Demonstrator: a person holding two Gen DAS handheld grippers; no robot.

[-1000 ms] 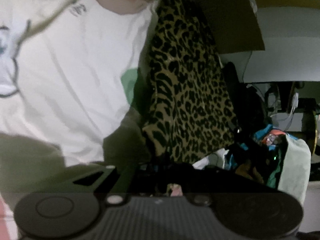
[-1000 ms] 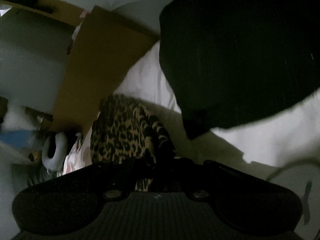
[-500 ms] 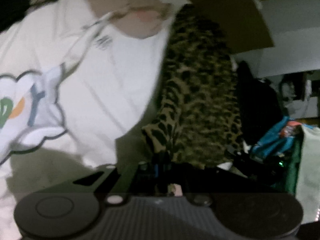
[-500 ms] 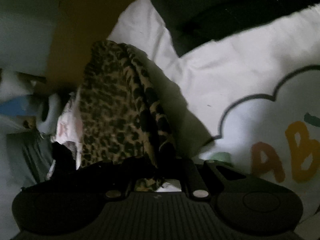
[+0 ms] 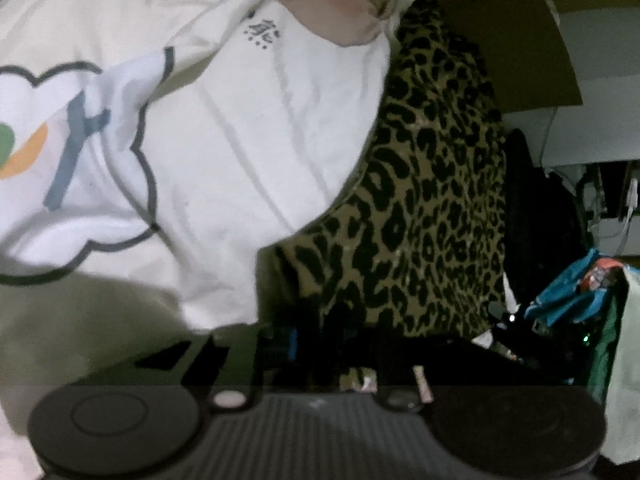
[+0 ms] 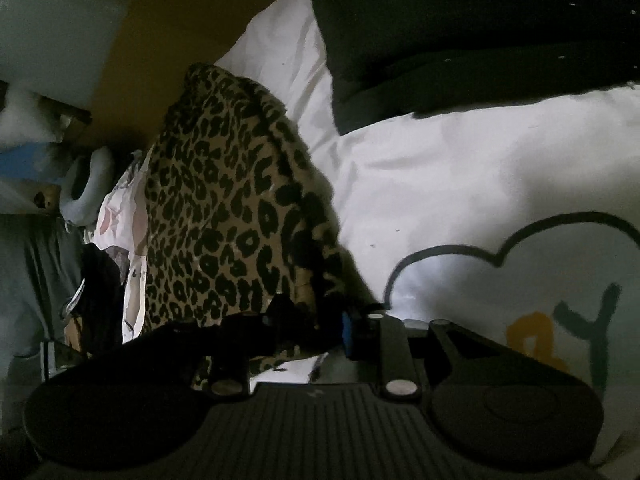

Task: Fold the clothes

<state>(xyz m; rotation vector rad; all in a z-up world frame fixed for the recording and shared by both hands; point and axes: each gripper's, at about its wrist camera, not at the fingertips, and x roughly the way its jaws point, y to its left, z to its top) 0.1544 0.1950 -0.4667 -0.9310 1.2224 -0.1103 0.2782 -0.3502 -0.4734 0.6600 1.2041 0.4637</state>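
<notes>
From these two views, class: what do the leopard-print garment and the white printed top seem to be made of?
Leopard-print garment: probably a soft, matte knit or brushed fabric; it drapes in thick folds without shine. The weave is too dark to confirm.

White printed top: likely smooth cotton jersey, matte, with fine creases and a flat printed cloud outline and coloured letters, seemingly screen-printed.

1. I count one leopard-print garment (image 5: 424,200) – my landmark.
2. One white printed garment (image 5: 248,132) touching its side.
3. One black garment (image 6: 460,40) beyond it.
4. One cardboard sheet (image 5: 508,36) behind it.
</notes>
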